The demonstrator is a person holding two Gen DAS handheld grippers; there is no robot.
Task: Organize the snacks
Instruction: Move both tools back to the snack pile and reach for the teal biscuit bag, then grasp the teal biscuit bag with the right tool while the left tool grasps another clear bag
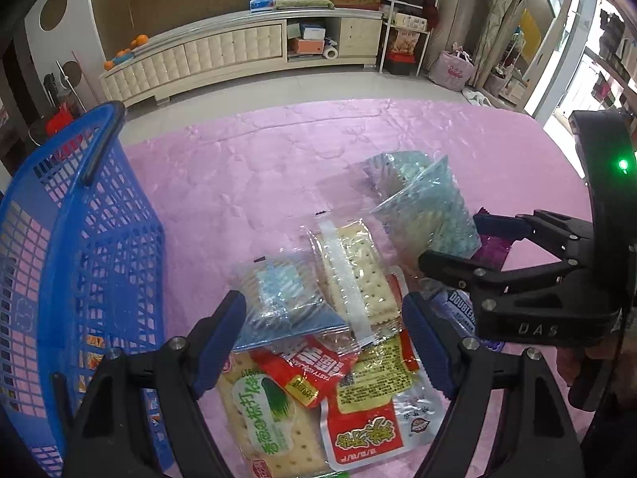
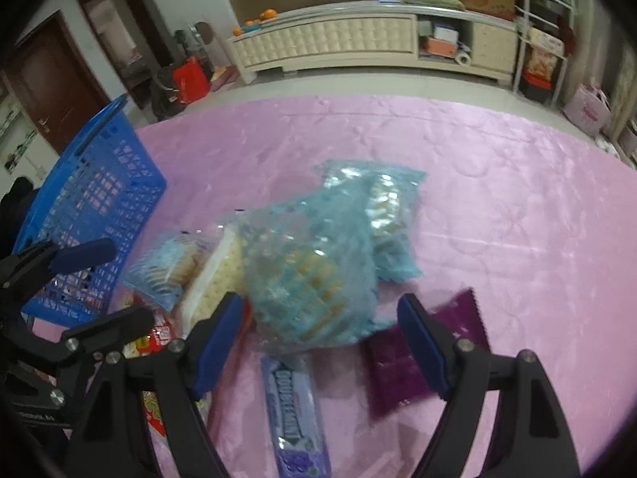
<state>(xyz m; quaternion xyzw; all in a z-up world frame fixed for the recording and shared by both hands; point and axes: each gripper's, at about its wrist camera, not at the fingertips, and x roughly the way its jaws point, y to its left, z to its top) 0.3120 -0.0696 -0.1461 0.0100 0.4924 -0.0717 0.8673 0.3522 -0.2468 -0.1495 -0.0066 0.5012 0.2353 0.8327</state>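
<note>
1. A pile of snack packets [image 1: 342, 318] is seen on the pink cloth [image 1: 258, 167], just beside the blue basket [image 1: 91, 239], which stands to its left.
2. The left gripper [image 1: 324, 338] is held above the cracker packs [image 1: 358, 275] with its jaws apart and nothing clamped.
3. The right gripper [image 2: 320, 338] is likewise spread wide, empty, over a blue-wrapped biscuit bag [image 2: 306, 279]; a gum pack [image 2: 294, 414] and a purple packet [image 2: 398, 366] lie below it.
</note>
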